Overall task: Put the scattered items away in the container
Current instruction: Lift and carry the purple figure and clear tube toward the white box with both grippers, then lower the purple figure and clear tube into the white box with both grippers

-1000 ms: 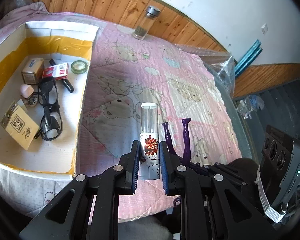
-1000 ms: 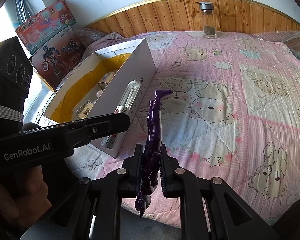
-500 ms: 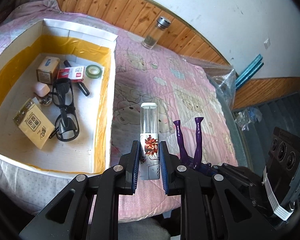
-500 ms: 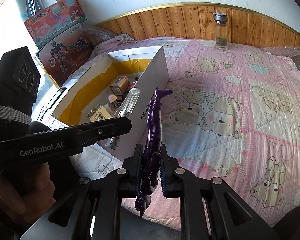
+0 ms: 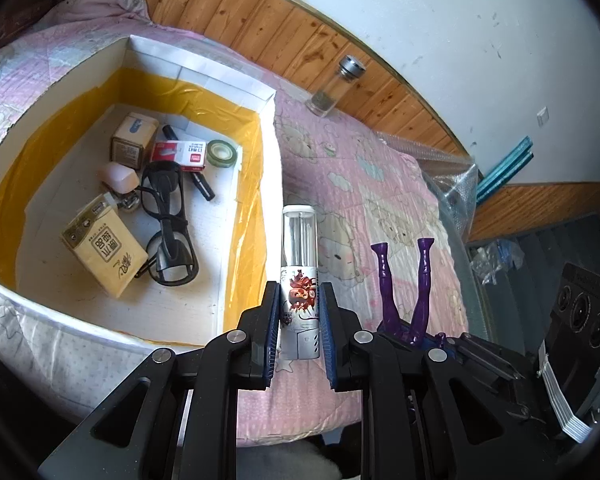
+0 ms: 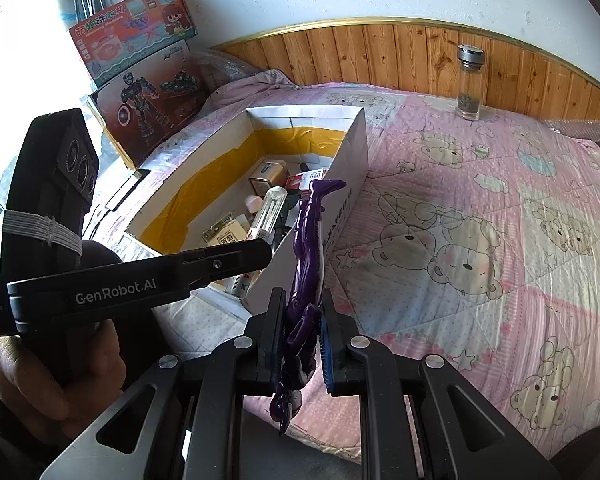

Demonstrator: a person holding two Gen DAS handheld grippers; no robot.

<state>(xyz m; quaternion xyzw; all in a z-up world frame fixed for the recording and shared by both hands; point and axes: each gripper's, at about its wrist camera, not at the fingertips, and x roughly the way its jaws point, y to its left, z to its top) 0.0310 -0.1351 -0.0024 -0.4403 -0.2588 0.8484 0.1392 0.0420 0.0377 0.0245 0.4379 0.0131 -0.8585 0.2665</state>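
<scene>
My left gripper (image 5: 299,322) is shut on a clear tube with a red cartoon label (image 5: 299,260), held upright just right of the box's near right wall. A white cardboard box lined with yellow tape (image 5: 268,148) sits on the bed and holds glasses (image 5: 168,220), small cartons, a tape roll and other items. My right gripper (image 6: 302,330) is shut on a purple figurine (image 6: 306,248), its legs pointing toward the box (image 6: 352,160). In the right wrist view the left gripper (image 6: 260,250) with the tube (image 6: 270,212) hangs over the box's near corner.
A glass jar with a metal lid (image 6: 469,80) stands on the pink quilt (image 6: 480,208) by the wooden wall panel. Toy boxes (image 6: 140,60) lean behind the container. Bubble wrap (image 5: 448,176) lies at the bed's right edge. A person's hand (image 6: 52,380) holds the left gripper.
Both grippers have moved left toward the box with their loads; the box now fills more of the left wrist view, and the right gripper has risen a little.
</scene>
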